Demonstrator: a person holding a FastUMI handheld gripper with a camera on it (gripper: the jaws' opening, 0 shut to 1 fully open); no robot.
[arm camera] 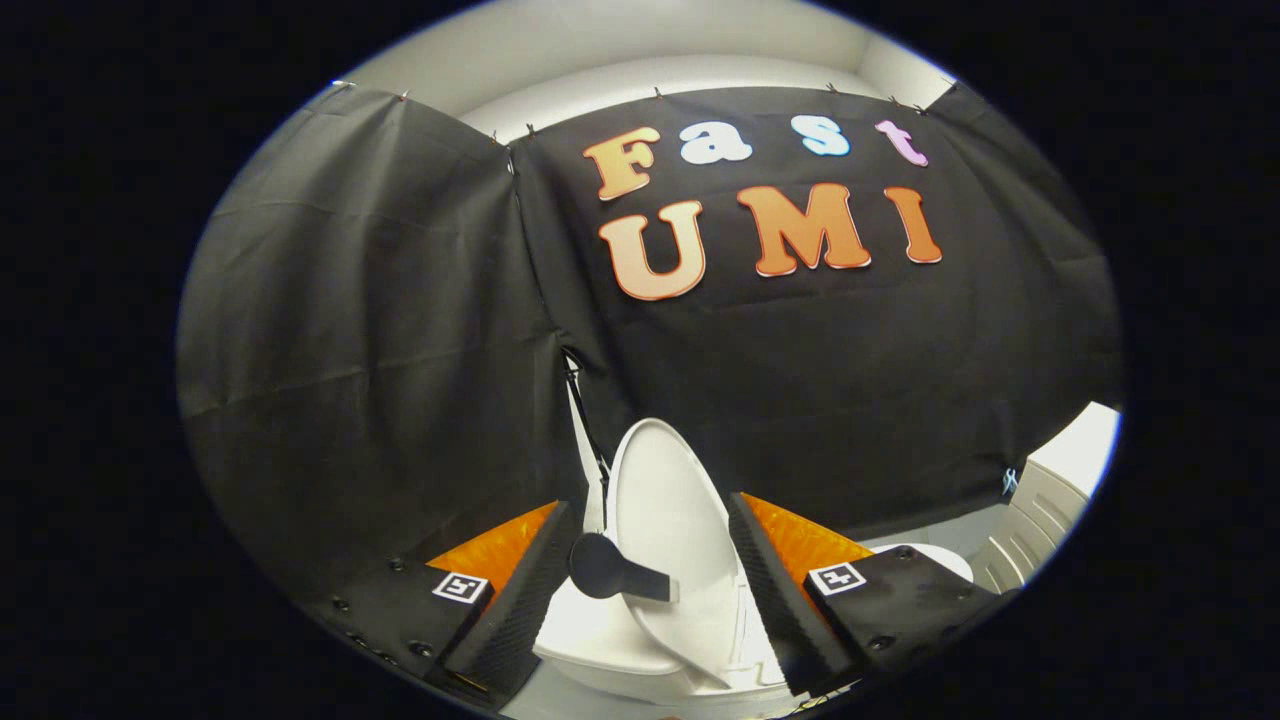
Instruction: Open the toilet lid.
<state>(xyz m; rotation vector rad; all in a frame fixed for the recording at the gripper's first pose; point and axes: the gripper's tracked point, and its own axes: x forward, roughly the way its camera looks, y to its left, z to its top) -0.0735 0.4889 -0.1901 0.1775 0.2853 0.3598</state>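
Observation:
The white toilet lid (665,500) stands raised, nearly upright, against the black cloth wall. It rises between my two fingers, and its right edge lies close to the right finger (765,590). A dark round handle (600,568) with a short flat tab sticks out from the lid's left side, just beside the left finger (520,600). My gripper (648,503) is open, its fingers set wide on either side of the lid. Below the lid I see the white seat and bowl rim (600,650).
Black cloth (380,330) hangs close behind and to the left of the toilet. A white rounded object (945,560) and a white ribbed unit (1040,520) stand to the right, beyond the right finger.

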